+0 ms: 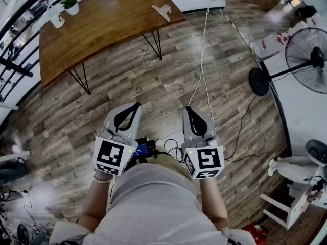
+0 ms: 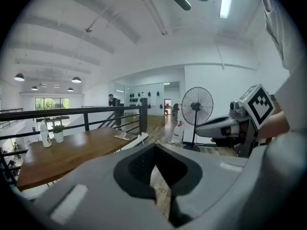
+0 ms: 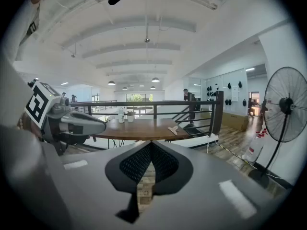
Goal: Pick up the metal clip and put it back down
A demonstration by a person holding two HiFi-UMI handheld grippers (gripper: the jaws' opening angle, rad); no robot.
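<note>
The metal clip lies near the right end of the wooden table, far from both grippers. It appears small in the left gripper view and in the right gripper view. My left gripper and right gripper are held close to the body over the wooden floor, pointing toward the table. Both are shut with the jaw tips touching and nothing between them, as seen in the left gripper view and the right gripper view.
A potted plant and a bottle stand at the table's far left end. A standing fan is at the right. A white cable runs across the floor. A black railing runs behind the table.
</note>
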